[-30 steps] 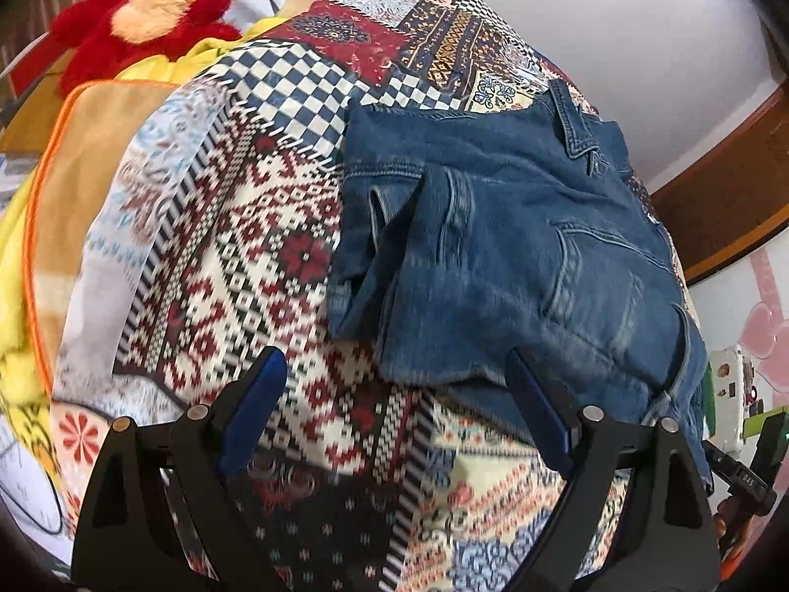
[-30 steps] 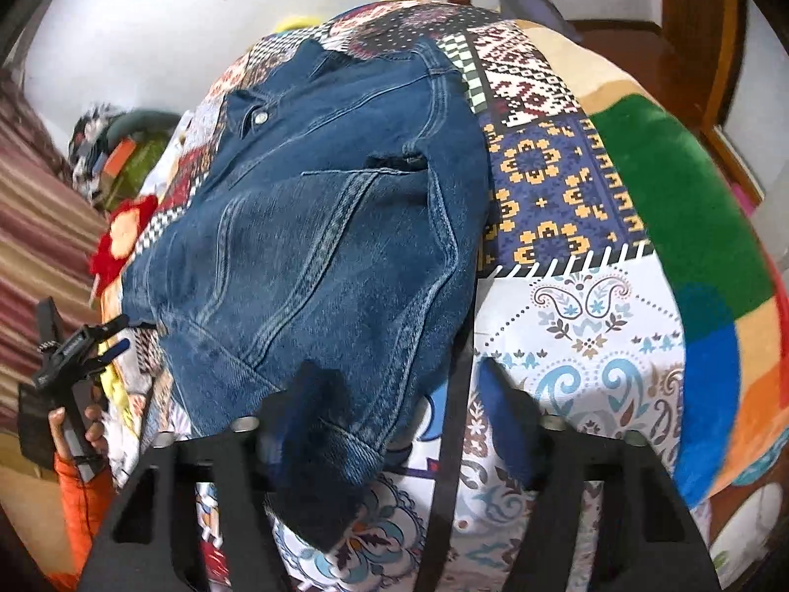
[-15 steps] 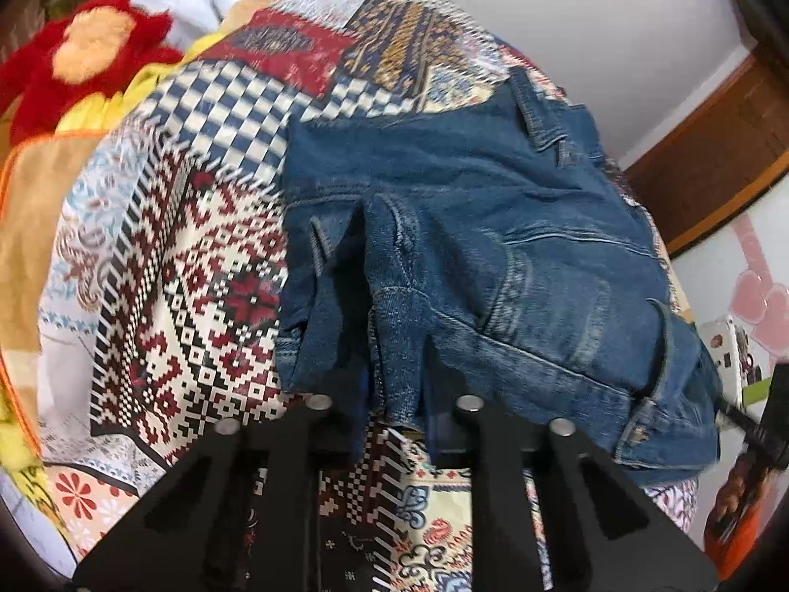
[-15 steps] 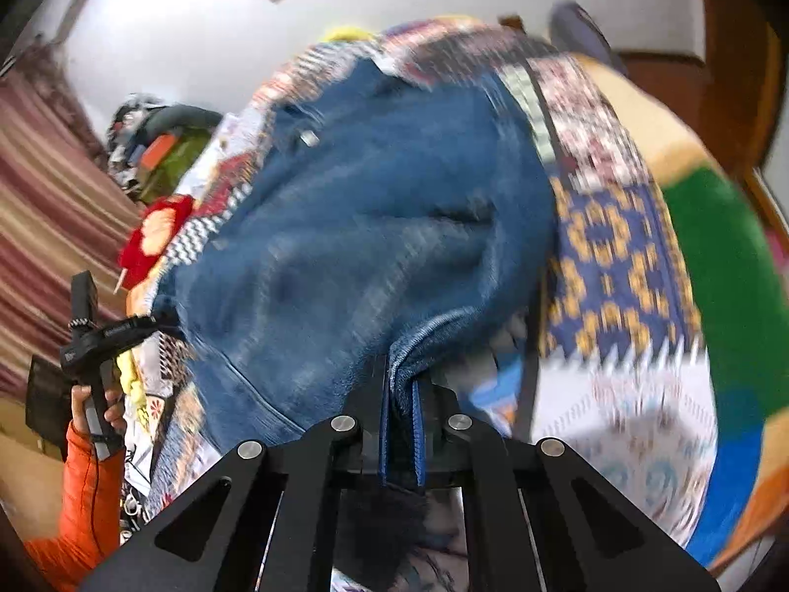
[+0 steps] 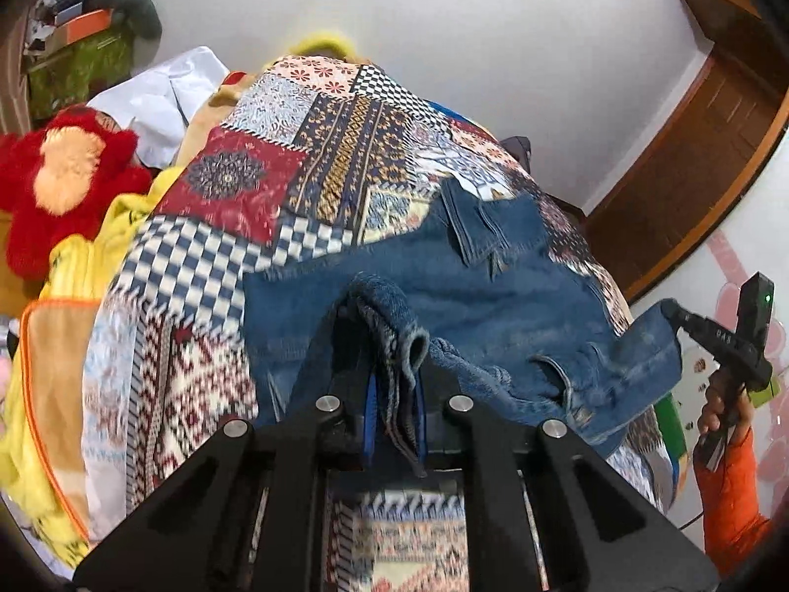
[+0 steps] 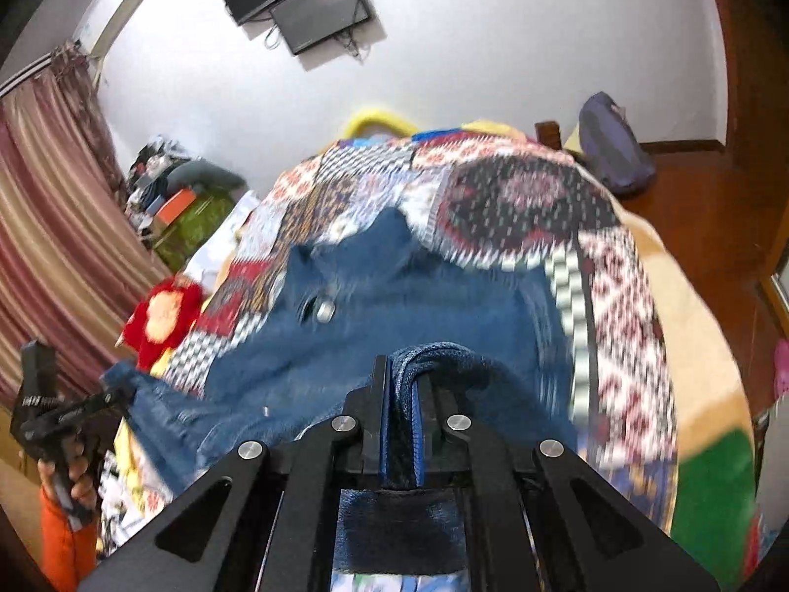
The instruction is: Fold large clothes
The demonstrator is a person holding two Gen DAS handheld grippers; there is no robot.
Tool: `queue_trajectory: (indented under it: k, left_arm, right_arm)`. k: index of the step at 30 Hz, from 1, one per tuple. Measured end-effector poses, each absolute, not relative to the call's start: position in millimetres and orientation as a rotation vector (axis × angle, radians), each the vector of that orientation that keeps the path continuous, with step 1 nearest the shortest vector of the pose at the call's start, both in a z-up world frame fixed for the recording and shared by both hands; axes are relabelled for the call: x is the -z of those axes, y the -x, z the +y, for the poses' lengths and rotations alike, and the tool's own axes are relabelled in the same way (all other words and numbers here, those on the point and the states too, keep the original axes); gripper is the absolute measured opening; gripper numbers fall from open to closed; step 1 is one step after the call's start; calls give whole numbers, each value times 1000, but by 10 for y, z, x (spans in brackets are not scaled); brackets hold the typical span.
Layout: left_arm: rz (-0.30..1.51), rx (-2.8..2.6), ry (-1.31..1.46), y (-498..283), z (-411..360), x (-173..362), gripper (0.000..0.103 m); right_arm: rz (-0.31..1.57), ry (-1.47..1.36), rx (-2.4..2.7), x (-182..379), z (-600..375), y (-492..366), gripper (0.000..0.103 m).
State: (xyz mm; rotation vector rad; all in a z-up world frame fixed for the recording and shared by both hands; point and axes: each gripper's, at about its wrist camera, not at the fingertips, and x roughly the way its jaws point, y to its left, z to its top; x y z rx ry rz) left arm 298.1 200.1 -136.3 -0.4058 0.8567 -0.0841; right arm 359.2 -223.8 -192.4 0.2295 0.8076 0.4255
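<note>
Left gripper (image 5: 394, 414): jaws have just been closing, now clamped on a bunched fold of the denim jacket (image 5: 493, 296) hem; cloth sits between the blue pads and loops up over the tips. Right gripper (image 6: 405, 424): jaws pressed together on another hem fold, denim pinched between the pads. In the left wrist view the right gripper also shows at the bed's right edge, nipping the jacket's corner, held by a hand (image 5: 722, 409) in an orange sleeve (image 5: 730, 503). From both grips the jacket runs away across the middle of the patchwork bedspread (image 5: 305, 158), hem end raised off it, collar toward the far end. Right view is motion-blurred. Red plush toy (image 5: 59, 182) on the bed's left edge. Far wall: mounted screen (image 6: 315, 5).
</note>
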Motion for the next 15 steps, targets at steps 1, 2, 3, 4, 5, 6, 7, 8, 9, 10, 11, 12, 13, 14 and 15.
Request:
queue_trajectory:
  k: [1, 2, 3, 4, 5, 6, 7, 8, 9, 10, 11, 12, 13, 14, 15]
  left_arm:
    - [860, 79, 414, -3113, 2028, 1391, 11]
    - [864, 74, 421, -3190, 2049, 1421, 11]
    - [876, 58, 434, -3323, 2089, 1487, 11]
    - [888, 41, 444, -3435, 2125, 1564, 11]
    - [900, 29, 456, -3517, 2159, 1638, 11]
    - [917, 17, 474, -3617, 2199, 1740, 11]
    - [948, 8, 508, -3753, 2258, 1904, 11]
    - [974, 1, 531, -3836, 2294, 2036, 12]
    - [993, -8, 542, -3896, 2314, 2139, 12]
    - [1026, -20, 567, -3982, 2344, 2322, 12]
    - [1044, -24, 589, -4027, 2361, 2440, 12]
    - [1058, -29, 611, -4062, 2380, 2559, 13]
    - [1061, -30, 623, -4071, 2388, 2624, 14]
    - [1056, -32, 637, -4075, 2400, 2690, 17]
    - [1050, -36, 650, -4070, 2416, 2724, 18]
  right_arm:
    - [803, -231, -413, 1911, -2240, -3721, 5]
    - [798, -229, -394, 1907, -2245, -3897, 5]
    - [799, -229, -381, 1923, -2260, -4021, 5]
    - [807, -233, -370, 1953, -2257, -4150, 5]
    - [829, -234, -357, 2031, -2258, -4341, 5]
    - [846, -236, -342, 2117, -2263, -4461, 4]
    - [870, -232, -328, 2225, -2251, -4582, 4]
    - [897, -223, -312, 2367, -2234, -4707, 4]
    - [922, -217, -301, 2484, -2223, -4772, 5]
    - [952, -208, -288, 2627, -2220, -4853, 5]
    - [976, -205, -281, 2754, -2222, -4919, 5]
    - [1004, -206, -283, 2886, -2229, -4982, 5]
    - [1021, -212, -290, 2974, -2244, -5014, 5]
    - [1031, -223, -306, 3043, -2266, -5035, 5]
    - [1031, -228, -324, 3069, -2289, -5037, 5]
